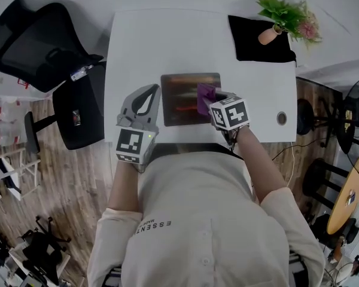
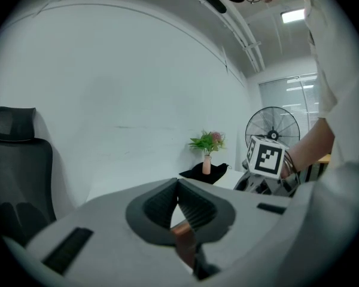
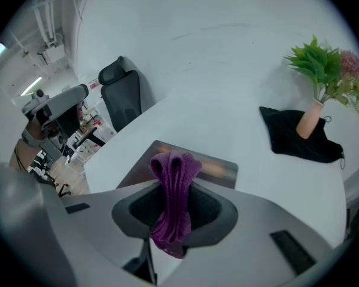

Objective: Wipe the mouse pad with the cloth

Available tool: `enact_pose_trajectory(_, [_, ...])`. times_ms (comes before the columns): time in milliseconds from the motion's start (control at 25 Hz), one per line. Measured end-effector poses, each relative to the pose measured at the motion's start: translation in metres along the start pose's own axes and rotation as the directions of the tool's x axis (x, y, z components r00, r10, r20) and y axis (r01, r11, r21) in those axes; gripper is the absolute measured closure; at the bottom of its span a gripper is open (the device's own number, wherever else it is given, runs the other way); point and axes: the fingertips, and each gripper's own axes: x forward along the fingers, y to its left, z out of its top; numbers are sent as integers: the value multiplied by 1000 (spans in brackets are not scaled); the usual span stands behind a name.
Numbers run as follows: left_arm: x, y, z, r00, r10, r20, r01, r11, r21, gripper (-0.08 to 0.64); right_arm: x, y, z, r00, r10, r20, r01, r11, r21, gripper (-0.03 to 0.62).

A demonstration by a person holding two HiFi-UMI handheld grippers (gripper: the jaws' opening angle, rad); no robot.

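Right now your right tool (image 1: 210, 99) is clenched on the purple cloth (image 1: 204, 97), which stands bunched between the jaws. In the right gripper view the folded cloth (image 3: 176, 166) pokes up past the tips of the right tool (image 3: 173, 184) and hangs down behind them. You hold it over the right part of the mouse pad (image 1: 180, 99). No view settles whether the cloth presses on the pad's surface.

The mouse pad lies flat near the front edge of the white counter (image 1: 167, 40), just ahead of your chest. Its dark, glossy face shows reddish and greenish streaks. From the right gripper view the mouse pad (image 3: 214, 166) sits directly beyond the jaws.

Your left tool (image 1: 148, 94) is over the counter just beside the pad's left edge, apart from the cloth. Its jaws are closed tip to tip with nothing between them, as the left gripper view shows where the two ribbed pads of the left tool (image 2: 178, 182) meet. I cannot tell whether it rests on the counter.

At the far right corner of the counter a black fabric (image 1: 257, 43) lies flat. A small vase (image 1: 267, 36) with a green plant (image 1: 284, 12) stands on it, well apart from the pad. A black office chair (image 1: 39, 43) stands off the counter's left side.
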Motion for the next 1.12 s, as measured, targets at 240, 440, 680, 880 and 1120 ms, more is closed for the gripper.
enact_pose_trajectory(240, [-34,29,-17,1000,4,-23,-3,1000,7,558,28,77,3,995,102,2,-102,995,-23,486])
enact_pose_trajectory(440, [-53,49,-35,999,10,-47,-11,1000,-11,558,52,118,-4,986,162,-36,-162,987,-11,492])
enact_pose_trajectory(680, [-61,59,-50,997,16,-71,-17,1000,-19,558,72,132,-13,983,170,-65,-169,985,16,499])
enact_pose_trajectory(880, [-59,56,-41,998,21,-60,-21,1000,4,558,73,121,-19,986,152,-69,-151,988,19,499])
enact_pose_trajectory(1120, [-45,48,-34,998,27,-50,-26,1000,14,558,67,106,-25,986,150,-78,-150,989,10,497])
